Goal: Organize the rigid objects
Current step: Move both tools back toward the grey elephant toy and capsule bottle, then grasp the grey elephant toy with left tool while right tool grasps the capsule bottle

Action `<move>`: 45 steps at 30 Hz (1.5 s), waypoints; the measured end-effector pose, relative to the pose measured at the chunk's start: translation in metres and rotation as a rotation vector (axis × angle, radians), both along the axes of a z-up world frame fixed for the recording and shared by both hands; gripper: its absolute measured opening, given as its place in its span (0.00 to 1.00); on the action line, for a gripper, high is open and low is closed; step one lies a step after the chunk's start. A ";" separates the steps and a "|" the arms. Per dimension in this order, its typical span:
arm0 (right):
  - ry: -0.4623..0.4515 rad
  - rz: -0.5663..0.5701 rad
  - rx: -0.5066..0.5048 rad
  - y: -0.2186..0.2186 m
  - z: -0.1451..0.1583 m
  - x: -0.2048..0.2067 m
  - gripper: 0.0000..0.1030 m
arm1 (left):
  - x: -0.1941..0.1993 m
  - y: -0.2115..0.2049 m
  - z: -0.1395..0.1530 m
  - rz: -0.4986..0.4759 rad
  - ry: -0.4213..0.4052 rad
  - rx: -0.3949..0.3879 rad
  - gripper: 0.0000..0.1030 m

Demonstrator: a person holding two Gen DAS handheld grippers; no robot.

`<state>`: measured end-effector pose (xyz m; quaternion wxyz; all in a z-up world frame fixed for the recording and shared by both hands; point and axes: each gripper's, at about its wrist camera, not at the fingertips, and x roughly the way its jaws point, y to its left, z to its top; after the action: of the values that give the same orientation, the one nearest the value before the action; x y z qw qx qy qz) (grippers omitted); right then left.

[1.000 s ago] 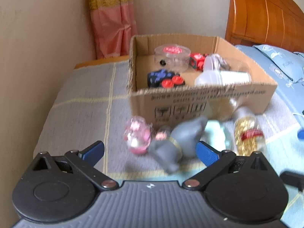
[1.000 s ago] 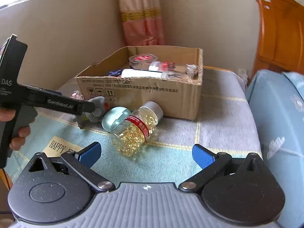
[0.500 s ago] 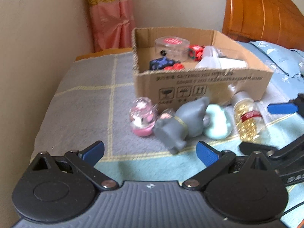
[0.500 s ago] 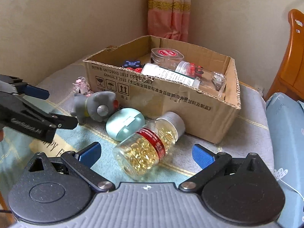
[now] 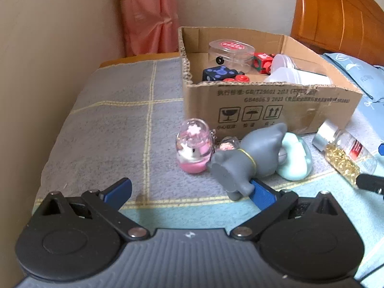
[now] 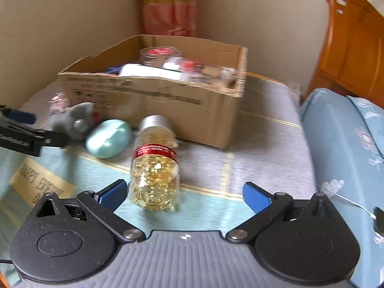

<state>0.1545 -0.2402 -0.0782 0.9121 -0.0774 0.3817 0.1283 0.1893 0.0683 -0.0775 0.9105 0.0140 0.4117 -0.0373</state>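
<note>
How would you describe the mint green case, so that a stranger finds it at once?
Find the open cardboard box on the bed. On the blanket before its front wall lie four loose things. The mint green case is the smooth oval one, between the grey toy animal and the bottle of golden capsules.

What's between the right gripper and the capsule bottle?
Nothing visible. The right gripper is open, and the bottle lies on its side straight ahead, its base already level with the left fingertip, cap toward the box. The mint case sits apart, off to the bottle's left.
</note>
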 end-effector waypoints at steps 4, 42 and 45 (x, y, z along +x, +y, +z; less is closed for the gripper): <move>0.009 -0.042 0.024 -0.015 -0.002 -0.001 1.00 | -0.002 0.007 0.001 0.004 0.009 0.008 0.99; 0.007 -0.027 0.019 0.012 -0.027 -0.004 1.00 | 0.011 -0.010 -0.004 0.013 -0.064 -0.151 0.74; 0.000 -0.028 0.022 0.018 -0.027 -0.002 1.00 | 0.013 -0.013 -0.005 -0.004 -0.063 -0.140 0.73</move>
<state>0.1526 -0.2218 -0.1057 0.9146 -0.0620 0.3813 0.1196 0.2022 0.0554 -0.0827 0.9216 -0.0478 0.3793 -0.0676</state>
